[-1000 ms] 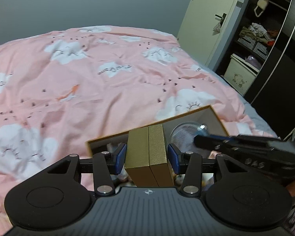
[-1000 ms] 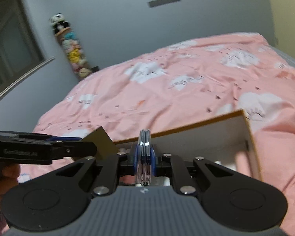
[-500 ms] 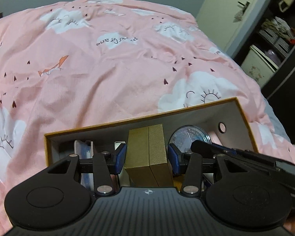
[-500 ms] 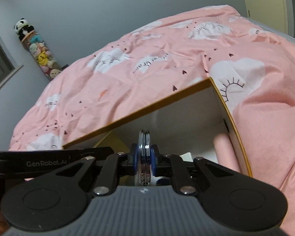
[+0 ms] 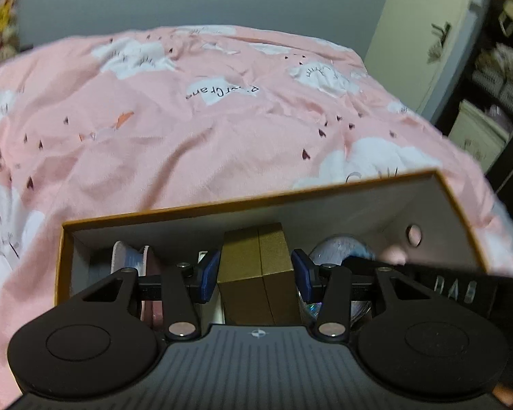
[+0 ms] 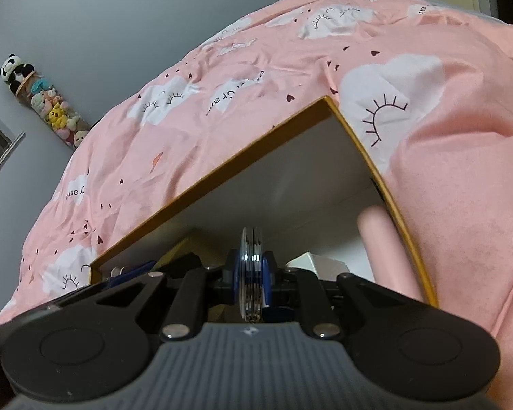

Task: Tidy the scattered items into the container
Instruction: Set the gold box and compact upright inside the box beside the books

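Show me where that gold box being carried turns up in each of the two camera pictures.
Left wrist view: the gold box sits bottom centre, clamped between the blue pads of the left tool, over the open container.
Right wrist view: only a gold sliver shows at lower left, past the right tool, which pinches a stack of discs.
Shared landmark: the container's orange-rimmed far wall.

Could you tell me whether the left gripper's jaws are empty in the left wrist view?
No, the left gripper has its blue jaws closed on a gold box, held over the open cardboard container.
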Action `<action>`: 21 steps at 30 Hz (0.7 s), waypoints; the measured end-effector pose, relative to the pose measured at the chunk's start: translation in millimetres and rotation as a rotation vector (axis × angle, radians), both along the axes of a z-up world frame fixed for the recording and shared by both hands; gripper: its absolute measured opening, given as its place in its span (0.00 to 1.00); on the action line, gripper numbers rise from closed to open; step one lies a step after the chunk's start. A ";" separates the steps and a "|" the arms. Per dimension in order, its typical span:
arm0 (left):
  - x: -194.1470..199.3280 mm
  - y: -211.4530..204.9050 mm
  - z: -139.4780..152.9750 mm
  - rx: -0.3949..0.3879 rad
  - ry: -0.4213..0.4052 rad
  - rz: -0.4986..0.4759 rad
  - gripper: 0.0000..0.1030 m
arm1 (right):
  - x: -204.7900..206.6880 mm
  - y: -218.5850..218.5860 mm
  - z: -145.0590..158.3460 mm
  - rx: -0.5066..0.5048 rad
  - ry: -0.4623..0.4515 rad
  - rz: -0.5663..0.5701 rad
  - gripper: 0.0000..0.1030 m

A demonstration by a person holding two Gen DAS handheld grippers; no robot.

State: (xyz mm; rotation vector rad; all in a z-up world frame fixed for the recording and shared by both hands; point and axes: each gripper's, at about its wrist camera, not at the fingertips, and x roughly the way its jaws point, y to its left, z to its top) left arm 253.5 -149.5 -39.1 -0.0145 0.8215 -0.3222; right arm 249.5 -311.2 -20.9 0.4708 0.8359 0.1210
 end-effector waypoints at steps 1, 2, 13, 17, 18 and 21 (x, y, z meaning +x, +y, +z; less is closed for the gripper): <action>-1.1 -0.5 -0.7 0.010 -0.011 0.000 0.51 | 0.2 0.6 -0.6 -0.003 0.000 0.002 0.14; -1.2 0.4 -1.2 0.009 -0.015 -0.001 0.51 | 0.6 0.6 -1.3 -0.001 0.003 0.004 0.14; 5.3 19.9 -1.1 -0.071 0.033 -0.001 0.55 | 3.6 7.3 -4.3 -0.028 0.011 0.035 0.14; 1.0 33.1 12.1 -0.115 0.023 0.003 0.55 | 4.6 16.1 -2.9 -0.079 0.005 0.052 0.14; -0.5 36.4 16.1 -0.119 0.016 0.006 0.55 | 4.6 19.0 -2.5 -0.095 0.004 0.058 0.14; -5.2 46.5 25.8 -0.131 0.006 0.012 0.55 | 8.3 27.5 -2.8 -0.146 0.004 0.077 0.14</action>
